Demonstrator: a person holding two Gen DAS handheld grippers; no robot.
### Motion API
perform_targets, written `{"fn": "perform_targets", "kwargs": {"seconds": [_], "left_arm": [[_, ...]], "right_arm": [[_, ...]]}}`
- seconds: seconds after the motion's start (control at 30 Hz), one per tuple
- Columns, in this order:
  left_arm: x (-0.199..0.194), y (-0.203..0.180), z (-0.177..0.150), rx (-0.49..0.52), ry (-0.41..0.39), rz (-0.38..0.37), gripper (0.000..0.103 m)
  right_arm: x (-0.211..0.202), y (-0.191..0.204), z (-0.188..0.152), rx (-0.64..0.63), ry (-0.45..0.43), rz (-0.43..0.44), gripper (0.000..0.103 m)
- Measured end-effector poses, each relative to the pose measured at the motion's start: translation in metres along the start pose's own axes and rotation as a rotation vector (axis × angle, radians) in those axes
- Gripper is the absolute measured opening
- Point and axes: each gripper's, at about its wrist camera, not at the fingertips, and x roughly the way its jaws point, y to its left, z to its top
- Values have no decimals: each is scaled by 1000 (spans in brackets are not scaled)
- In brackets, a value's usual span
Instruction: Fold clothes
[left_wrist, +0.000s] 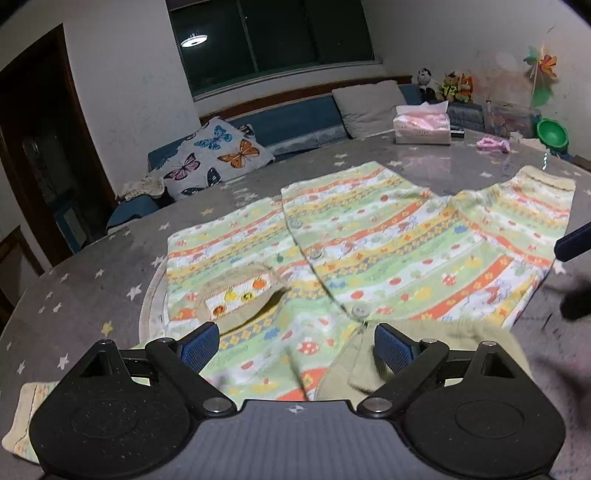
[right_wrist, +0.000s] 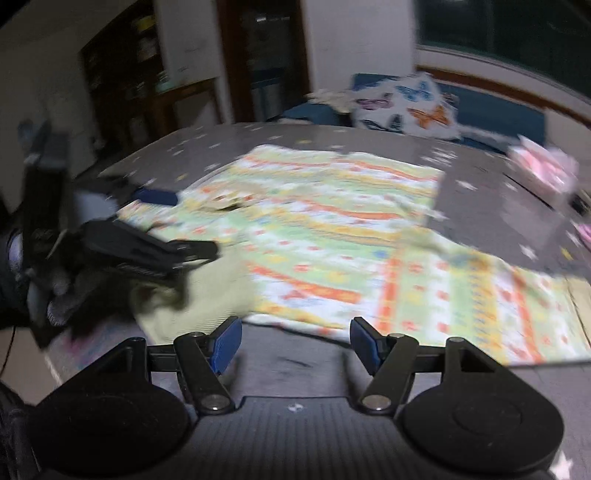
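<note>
A child's striped cardigan (left_wrist: 369, 236) with orange, green and yellow bands lies spread flat on the grey star-print table (left_wrist: 92, 288), buttons up the middle. One sleeve cuff (left_wrist: 240, 295) is folded onto its front. My left gripper (left_wrist: 295, 347) is open, low over the beige collar (left_wrist: 424, 332) at the near edge. In the blurred right wrist view the cardigan (right_wrist: 332, 229) lies ahead. My right gripper (right_wrist: 293, 343) is open and empty just short of its near edge. The left gripper (right_wrist: 162, 225) shows there at the left.
A pink tissue pack (left_wrist: 423, 123), a pink item (left_wrist: 493, 144) and a green bowl (left_wrist: 552, 133) stand at the table's far right. A blue sofa with a butterfly pillow (left_wrist: 218, 155) lies beyond the far edge. A dark doorway (left_wrist: 37, 147) is at the left.
</note>
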Motion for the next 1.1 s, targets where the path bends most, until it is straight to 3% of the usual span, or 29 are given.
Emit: {"fn": "perform_targets", "kwargs": {"seconds": [0.2,0.3,0.57,0.83,0.97,1.03,1.1], "left_arm": [[4,-9,8,10,-11,-12,93],[6,-17,2,27,4,-28,94],[1,-20,9,37,-17,-28,95],[7,-34,32,30,-14,-85,96],[14,-45,38,43,-1,-101,96],[18,-50,40,45,10,-110,96],[23,-55,43,48,23,-116,97]], "right_arm": [[-14,-38,-1,66,-52,-160,66],[-18,-64,-3,100,-77,-284,66],[-20,-141,-10,227,-86,-533,61],[-11,-179,-19,282,-58,-615,56],[-13,-186,-26,321,-76,-595,54],[-13,-185,-27,317,-82,-587,49],[-13,-184,-26,315,-86,-579,27]]}}
